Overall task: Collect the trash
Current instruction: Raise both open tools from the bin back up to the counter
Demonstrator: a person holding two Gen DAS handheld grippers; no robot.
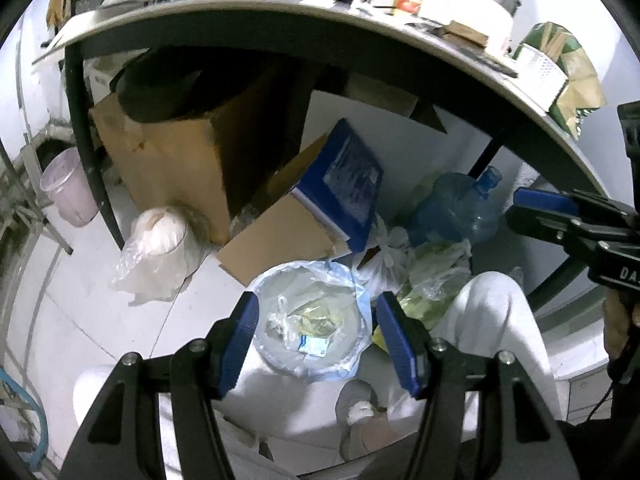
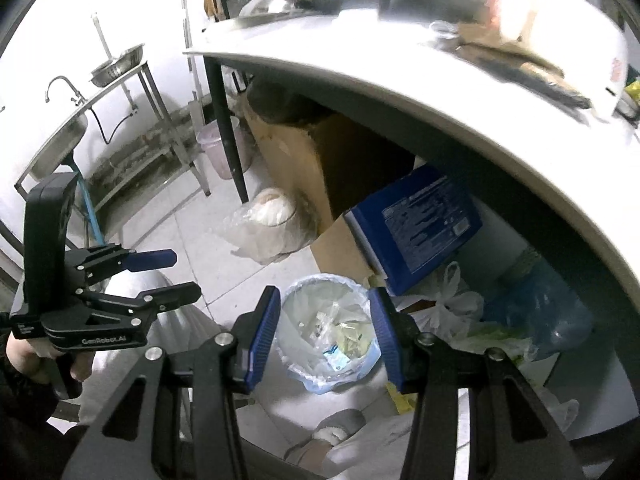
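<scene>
Though above the bin (image 1: 310, 320), both jaws wide, empty.

the trash bin (image 1: 310, 320) stood on the floor at the near edge of the table (image 1: 280, 20), with wrappers (image 1: 308, 324) lying in it. behind it a cardboard box (image 1: 168, 152) sat under the table, a flat carton (image 1: 344, 184) leaning to its right. a water jug (image 1: 460, 208) lay further right, plastic bags (image 1: 424, 276) before it. a bagged bundle (image 1: 156, 248) rested left of the bin.
</scene>
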